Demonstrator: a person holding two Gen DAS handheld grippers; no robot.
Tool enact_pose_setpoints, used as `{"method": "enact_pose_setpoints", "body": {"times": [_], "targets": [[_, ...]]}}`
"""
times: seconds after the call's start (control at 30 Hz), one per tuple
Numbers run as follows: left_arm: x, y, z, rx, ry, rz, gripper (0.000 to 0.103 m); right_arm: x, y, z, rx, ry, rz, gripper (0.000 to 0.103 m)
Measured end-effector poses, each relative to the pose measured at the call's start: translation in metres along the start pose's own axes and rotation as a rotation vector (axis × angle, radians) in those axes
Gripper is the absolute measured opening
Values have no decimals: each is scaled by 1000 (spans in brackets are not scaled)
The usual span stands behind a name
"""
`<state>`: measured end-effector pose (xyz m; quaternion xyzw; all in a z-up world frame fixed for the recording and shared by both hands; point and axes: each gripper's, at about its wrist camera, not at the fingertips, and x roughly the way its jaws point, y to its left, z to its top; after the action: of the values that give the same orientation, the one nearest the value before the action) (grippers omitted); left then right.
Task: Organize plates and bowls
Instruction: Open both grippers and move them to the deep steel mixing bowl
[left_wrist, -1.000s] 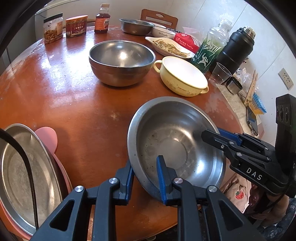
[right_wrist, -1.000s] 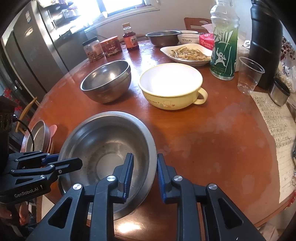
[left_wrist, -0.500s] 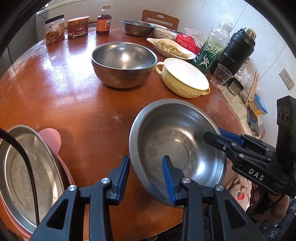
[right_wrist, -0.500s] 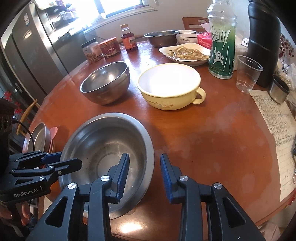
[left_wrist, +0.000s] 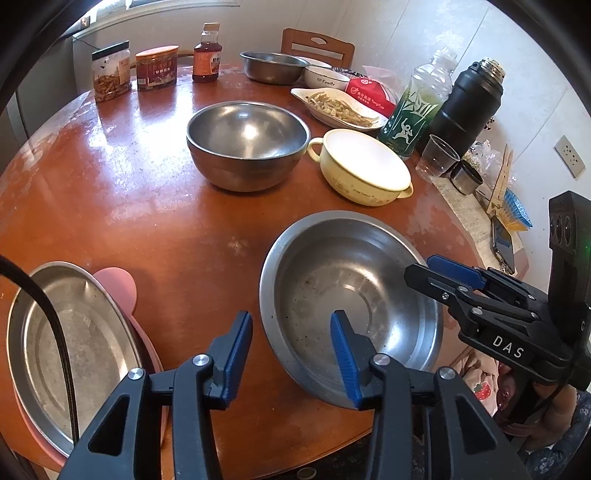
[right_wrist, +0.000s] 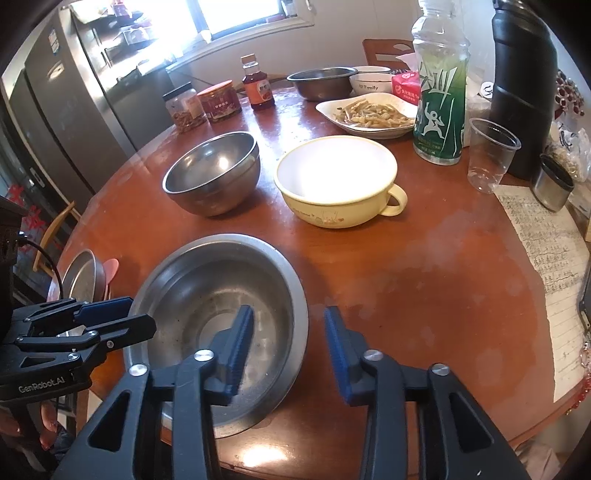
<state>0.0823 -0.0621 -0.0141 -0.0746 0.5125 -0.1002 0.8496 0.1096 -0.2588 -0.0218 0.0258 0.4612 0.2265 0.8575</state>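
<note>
A wide shallow steel bowl (left_wrist: 351, 295) (right_wrist: 207, 306) rests on the round wooden table (left_wrist: 147, 229) near its front edge. My left gripper (left_wrist: 291, 354) straddles the bowl's left rim. Its jaws are opening and the blue pads stand clear of the metal. My right gripper (right_wrist: 290, 345) straddles the opposite rim, its jaws also opening, with no pad touching. Each gripper shows in the other's view: the right gripper (left_wrist: 443, 273) and the left gripper (right_wrist: 110, 317). Behind stand a deep steel bowl (left_wrist: 247, 144) and a yellow two-handled bowl (left_wrist: 364, 166). A steel plate (left_wrist: 74, 339) lies on a pink plate (left_wrist: 114, 288) at the left edge.
At the back are a dish of food (left_wrist: 340, 107), a green bottle (left_wrist: 417, 110), a black flask (left_wrist: 469, 107), a plastic cup (left_wrist: 437, 158), jars (left_wrist: 155, 68), another steel bowl (left_wrist: 273, 66) and a white bowl (left_wrist: 325, 75). Papers (right_wrist: 546, 258) lie at the right edge.
Both pairs of jaws have spread apart and let go of the shallow bowl's rim, which they were pinching a second ago. The bowl has stayed where it was.
</note>
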Motion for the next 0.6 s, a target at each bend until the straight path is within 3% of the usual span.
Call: {"method": "enact_pose_setpoints", "body": {"times": [0.4, 0.6], "targets": [[-13, 5, 8, -12, -29, 7, 44, -9, 0, 5, 13, -30, 5, 47], [-24, 11, 23, -16, -69, 32, 46, -15, 8, 24, -11, -63, 18, 47]]}}
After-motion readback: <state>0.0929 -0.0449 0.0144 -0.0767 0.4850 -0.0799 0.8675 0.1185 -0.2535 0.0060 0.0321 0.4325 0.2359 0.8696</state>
